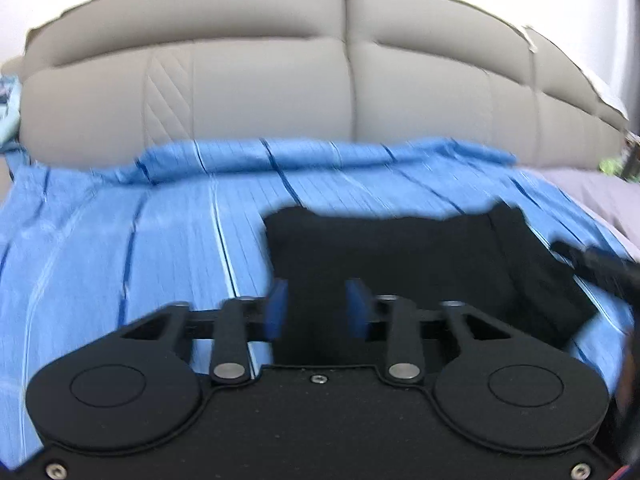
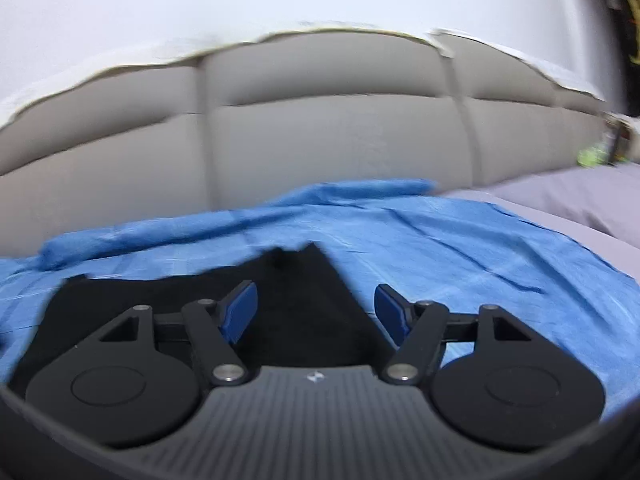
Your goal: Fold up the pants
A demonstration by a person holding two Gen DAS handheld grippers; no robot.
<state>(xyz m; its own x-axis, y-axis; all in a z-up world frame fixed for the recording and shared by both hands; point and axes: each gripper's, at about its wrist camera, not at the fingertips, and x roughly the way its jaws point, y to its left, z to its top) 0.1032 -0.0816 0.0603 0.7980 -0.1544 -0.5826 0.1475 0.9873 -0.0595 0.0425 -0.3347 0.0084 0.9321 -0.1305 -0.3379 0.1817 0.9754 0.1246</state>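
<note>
Black pants (image 1: 392, 256) lie folded into a flat block on a blue striped sheet (image 1: 120, 240). My left gripper (image 1: 318, 308) is open and empty, hovering just over the near left part of the pants. The pants also show in the right wrist view (image 2: 288, 304). My right gripper (image 2: 316, 312) is open wide and empty, over the right edge of the pants. Part of the right gripper shows as a dark blurred shape at the right edge of the left wrist view (image 1: 596, 264). Both views are motion-blurred.
A padded beige headboard (image 1: 280, 80) stands behind the bed, with a white wall (image 2: 280, 0) above it. Grey bedding (image 2: 580, 200) lies to the right of the blue sheet (image 2: 480, 248). A pale object (image 1: 8, 108) sits at the far left.
</note>
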